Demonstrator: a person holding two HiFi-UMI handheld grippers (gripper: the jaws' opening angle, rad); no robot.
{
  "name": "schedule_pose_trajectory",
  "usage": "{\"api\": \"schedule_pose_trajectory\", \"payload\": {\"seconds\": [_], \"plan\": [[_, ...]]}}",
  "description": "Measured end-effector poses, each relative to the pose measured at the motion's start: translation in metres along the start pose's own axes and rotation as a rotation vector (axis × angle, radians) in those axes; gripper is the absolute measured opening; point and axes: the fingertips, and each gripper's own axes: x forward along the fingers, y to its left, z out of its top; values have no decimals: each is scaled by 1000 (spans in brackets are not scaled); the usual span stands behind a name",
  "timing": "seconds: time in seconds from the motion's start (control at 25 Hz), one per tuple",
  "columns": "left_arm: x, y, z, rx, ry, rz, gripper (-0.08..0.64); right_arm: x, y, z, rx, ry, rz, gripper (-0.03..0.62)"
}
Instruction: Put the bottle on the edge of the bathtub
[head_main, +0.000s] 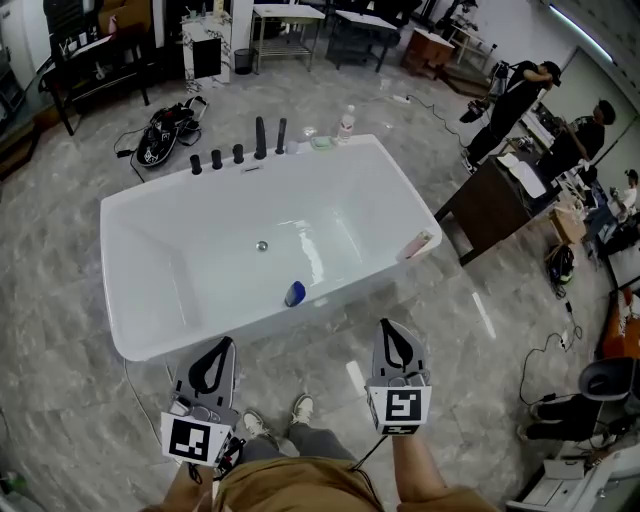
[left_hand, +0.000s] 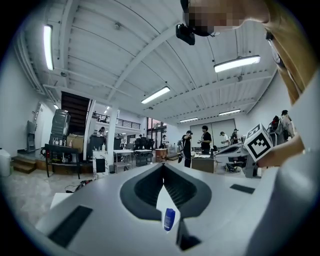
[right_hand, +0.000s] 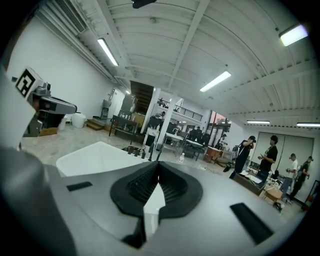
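Observation:
A small blue bottle (head_main: 294, 293) lies inside the white bathtub (head_main: 180, 260), against its near wall. The left gripper view shows the same blue bottle (left_hand: 169, 219) through the slot below the jaws. My left gripper (head_main: 228, 342) hangs over the floor just short of the tub's near rim, jaws closed tip to tip and empty. To its right, my right gripper (head_main: 386, 323) is at the same distance from the tub, also shut with nothing in it. A clear bottle (head_main: 346, 124) stands on the tub's far rim.
Black tap fittings (head_main: 260, 138) line the far rim, beside a green dish (head_main: 321, 142). A pink item (head_main: 416, 246) rests on the right rim. A brown desk (head_main: 490, 200) with people stands at the right; a bag and cables (head_main: 170, 130) lie behind the tub.

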Motion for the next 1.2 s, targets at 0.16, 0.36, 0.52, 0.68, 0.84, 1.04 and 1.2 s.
{"api": "schedule_pose_trajectory", "payload": {"seconds": [0.16, 0.36, 0.52, 0.68, 0.84, 1.04, 1.2], "plan": [[1, -5, 10, 10, -15, 0, 6, -12, 3, 22, 1, -49, 24, 6], [0, -5, 29, 32, -26, 12, 6, -25, 0, 56, 13, -127, 49, 6], [-1, -7, 47, 89, -57, 21, 6, -40, -5, 82, 8, -183, 71, 6], [7, -17, 53, 102, -57, 10, 6, -49, -12, 90, 7, -213, 90, 6], [13, -20, 65, 116, -64, 4, 6, -55, -16, 95, 36, -223, 99, 6], [20, -29, 79, 141, -81, 7, 6, -61, -25, 94, 60, -228, 116, 6], [18, -33, 86, 161, -80, 16, 6, -62, -28, 96, 79, -248, 140, 6]]}}
